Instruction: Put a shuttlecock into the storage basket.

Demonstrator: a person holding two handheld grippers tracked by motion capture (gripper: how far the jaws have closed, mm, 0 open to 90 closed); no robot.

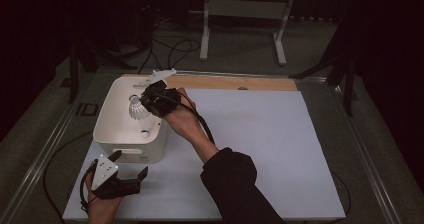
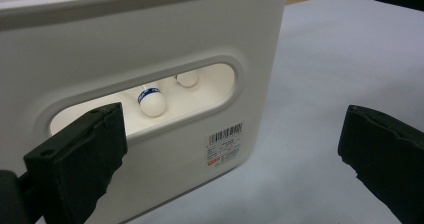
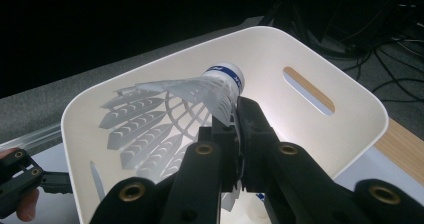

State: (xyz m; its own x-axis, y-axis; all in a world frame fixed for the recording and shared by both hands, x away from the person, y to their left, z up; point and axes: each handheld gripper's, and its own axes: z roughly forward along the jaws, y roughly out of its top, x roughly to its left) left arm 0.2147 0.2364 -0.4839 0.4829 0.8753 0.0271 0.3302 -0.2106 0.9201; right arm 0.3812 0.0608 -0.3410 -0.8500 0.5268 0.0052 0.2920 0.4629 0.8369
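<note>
A white plastic bin stands at the left of the white mat. My right gripper hovers over the bin's opening, shut on a white plastic shuttlecock. In the right gripper view the jaws pinch the shuttlecock's skirt, its blue-banded cork tilted up and away over the bin. My left gripper rests on the mat just in front of the bin, open and holding nothing. In the left gripper view its jaws face the bin's handle slot, through which two shuttlecock corks show inside.
The white mat stretches to the right of the bin. A wooden strip runs along the table's back edge. Behind the table are a white metal stand and cables on the floor. A barcode label marks the bin's near wall.
</note>
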